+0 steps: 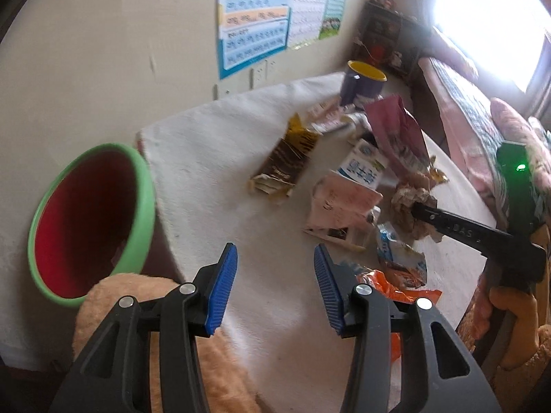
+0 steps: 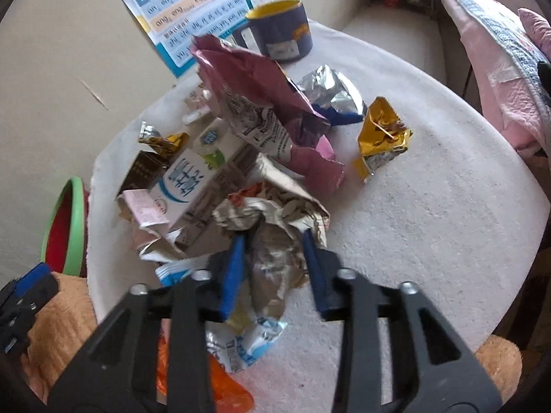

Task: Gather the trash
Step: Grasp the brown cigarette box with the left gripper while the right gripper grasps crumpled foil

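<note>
At far left the green bin (image 1: 93, 220) waits off the table (image 1: 213, 144) edge; the left gripper (image 1: 275, 289) hangs wide open and empty over bare cloth. Right of it, mid-pile, the right gripper (image 2: 273, 268) straddles a crumpled wrapper (image 2: 275, 241), jaws part-open, grip unconfirmed. It looks light, springy and slippery; pinch its bunched middle, not a loose flap

Daylight floods in from a window (image 1: 496, 24) at upper right, blown out to pure white glare. The room is otherwise evenly lit, with soft, faint shadows. Both fisheye views bend strongly toward dark, vignetted corners, and motion blur softens the poster (image 1: 253, 17) text.
</note>
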